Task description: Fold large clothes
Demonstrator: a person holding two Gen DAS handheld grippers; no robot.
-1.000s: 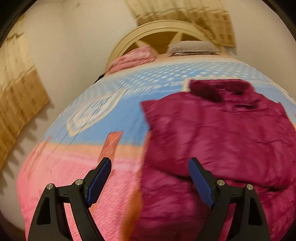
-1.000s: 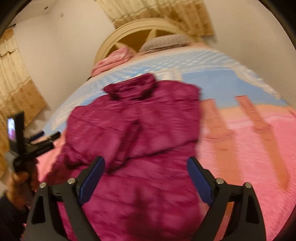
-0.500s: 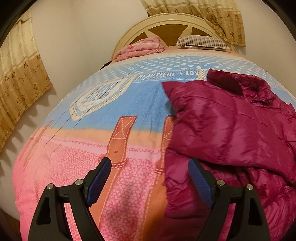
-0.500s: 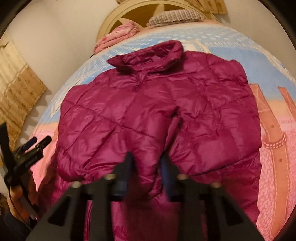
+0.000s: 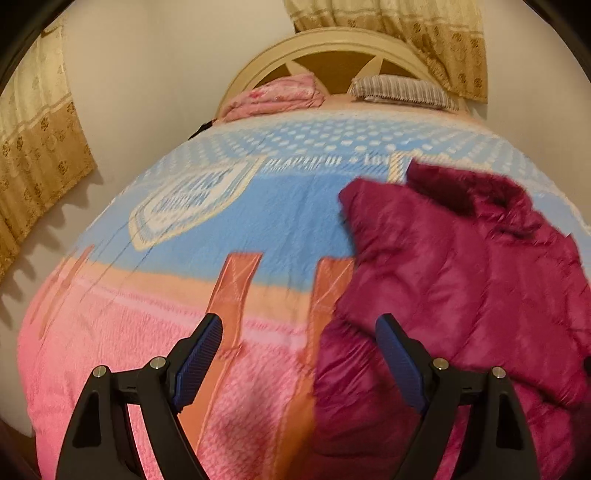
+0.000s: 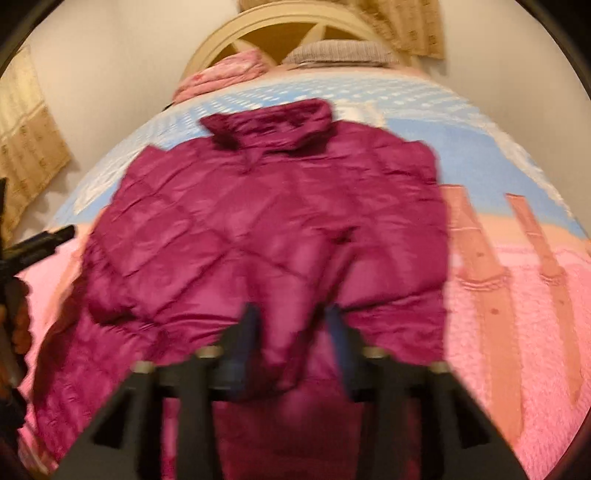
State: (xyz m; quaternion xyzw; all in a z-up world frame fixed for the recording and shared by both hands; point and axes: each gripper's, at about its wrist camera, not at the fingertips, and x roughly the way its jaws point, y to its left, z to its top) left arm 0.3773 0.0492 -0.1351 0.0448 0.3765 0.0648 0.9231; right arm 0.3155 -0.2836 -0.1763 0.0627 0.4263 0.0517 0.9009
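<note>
In the right wrist view the magenta quilted jacket (image 6: 266,229) fills the middle of the frame, and the right hand-held gripper (image 6: 293,332) rises from the bottom edge directly under it, with a bulge of the jacket's lower edge sitting between its two blue-padded fingers (image 6: 249,332). Its jaws have just been opening again after a narrower squeeze; they stand partly apart, and the blur hides whether the pads press on the fabric — I cannot tell if the jacket is gripped.

In the left wrist view the left hand-held gripper (image 5: 299,358) stands wide open at the bottom centre with nothing between its fingers. The jacket occupies the right half of that frame; its left edge passes just behind the right-hand finger, while the left-hand finger sits over bare bedspread (image 5: 147,332).

The jacket lies spread on the bed, collar (image 6: 269,125) toward the headboard (image 6: 295,22) at the top of the frame, hem toward the camera. It is puffy, stitched in diamond quilting and slightly shiny, and the near hem is bunched into folds (both views are motion-blurred). At the left edge of the right wrist view the left hand-held gripper's black body appears, beside the jacket's left side.
</note>
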